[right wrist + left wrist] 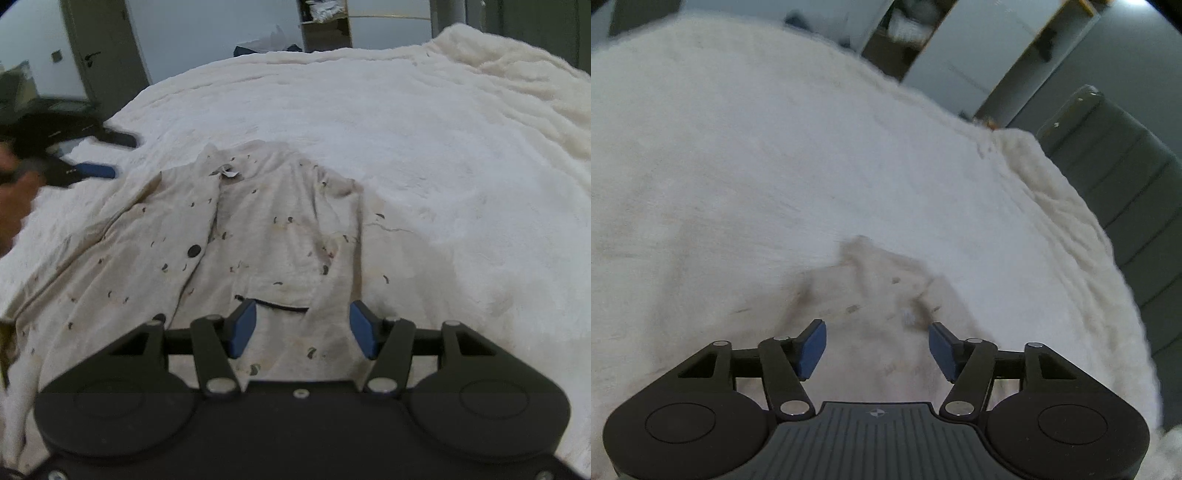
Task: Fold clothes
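Tag (228, 172) on shirt (258, 240) unreadable.

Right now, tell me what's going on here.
A person is folding a cream patterned shirt spread on a white fluffy blanket. The right gripper hangs open over the shirt near its pocket, gripping nothing. The left gripper is open too, over a bunched part of the shirt, pads clear of the cloth. No fold shows yet.
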The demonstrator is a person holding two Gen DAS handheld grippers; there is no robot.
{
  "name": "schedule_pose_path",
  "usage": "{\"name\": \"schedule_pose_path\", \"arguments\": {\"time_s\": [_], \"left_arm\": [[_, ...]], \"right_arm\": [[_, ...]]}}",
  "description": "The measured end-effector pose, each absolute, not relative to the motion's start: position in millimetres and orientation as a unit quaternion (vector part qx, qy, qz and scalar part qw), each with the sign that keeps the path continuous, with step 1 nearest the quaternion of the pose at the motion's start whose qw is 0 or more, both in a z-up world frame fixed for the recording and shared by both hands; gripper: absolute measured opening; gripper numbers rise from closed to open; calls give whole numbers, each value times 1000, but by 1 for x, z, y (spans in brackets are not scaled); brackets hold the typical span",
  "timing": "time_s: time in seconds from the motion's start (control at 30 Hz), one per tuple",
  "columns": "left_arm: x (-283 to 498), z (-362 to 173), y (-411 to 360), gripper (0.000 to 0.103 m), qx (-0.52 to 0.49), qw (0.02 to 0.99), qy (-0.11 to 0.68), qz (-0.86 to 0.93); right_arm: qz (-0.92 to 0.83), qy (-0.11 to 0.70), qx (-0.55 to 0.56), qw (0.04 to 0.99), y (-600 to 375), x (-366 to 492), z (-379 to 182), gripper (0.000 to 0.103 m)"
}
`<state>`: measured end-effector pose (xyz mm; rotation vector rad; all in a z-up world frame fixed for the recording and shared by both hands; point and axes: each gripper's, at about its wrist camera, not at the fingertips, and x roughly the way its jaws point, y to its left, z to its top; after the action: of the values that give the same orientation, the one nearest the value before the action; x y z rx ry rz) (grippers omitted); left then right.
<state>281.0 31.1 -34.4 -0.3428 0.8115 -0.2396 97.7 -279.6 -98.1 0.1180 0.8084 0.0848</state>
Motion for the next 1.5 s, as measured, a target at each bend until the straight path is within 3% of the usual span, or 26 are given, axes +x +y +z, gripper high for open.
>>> {"name": "schedule_pose_path", "arguments": {"time_s": [0.13,0.23,0.4,0.67,0.7,0.8,0.83,0.97,1.07,1.23,1.3,1.33,1.37,1.5], "left_arm": [[239,-66,57,58,-156,906,382,-93],[234,-92,80,49,-196,885,413,-84],[228,-72,79,49,-118,920,368,-64],[244,-70,103,49,-179,907,373,-84],[247,-70,103,49,-182,905,374,-86],[249,-68,109,49,-187,902,378,-90],[248,-66,112,49,-191,902,376,-92],[249,-64,121,49,-211,898,375,-94],[250,-64,125,49,-222,895,376,-93],[252,-65,130,49,-229,892,378,-92],[252,-67,133,49,-234,890,381,-88],[251,-67,134,49,-237,889,381,-87],[251,-68,136,49,-240,889,382,-85],[252,-67,138,50,-242,889,380,-82]], "right_arm": [[32,373,50,926,-274,98,-92,55],[31,365,55,929,-268,112,-87,55],[50,368,26,928,-235,189,-73,53],[55,437,-29,897,-180,326,-81,51],[49,457,-33,888,-175,342,-91,48],[20,486,-54,872,-168,367,-110,19],[20,491,-54,869,-168,372,-113,2],[-22,415,58,908,-195,374,-68,0],[-7,386,85,919,-194,367,-53,0],[39,449,47,892,-169,376,-79,3],[11,418,22,908,-177,376,-69,17],[-8,417,7,909,-183,381,-65,33],[-25,417,-8,908,-190,387,-62,41],[-10,491,-32,871,-204,420,-76,52]]}}
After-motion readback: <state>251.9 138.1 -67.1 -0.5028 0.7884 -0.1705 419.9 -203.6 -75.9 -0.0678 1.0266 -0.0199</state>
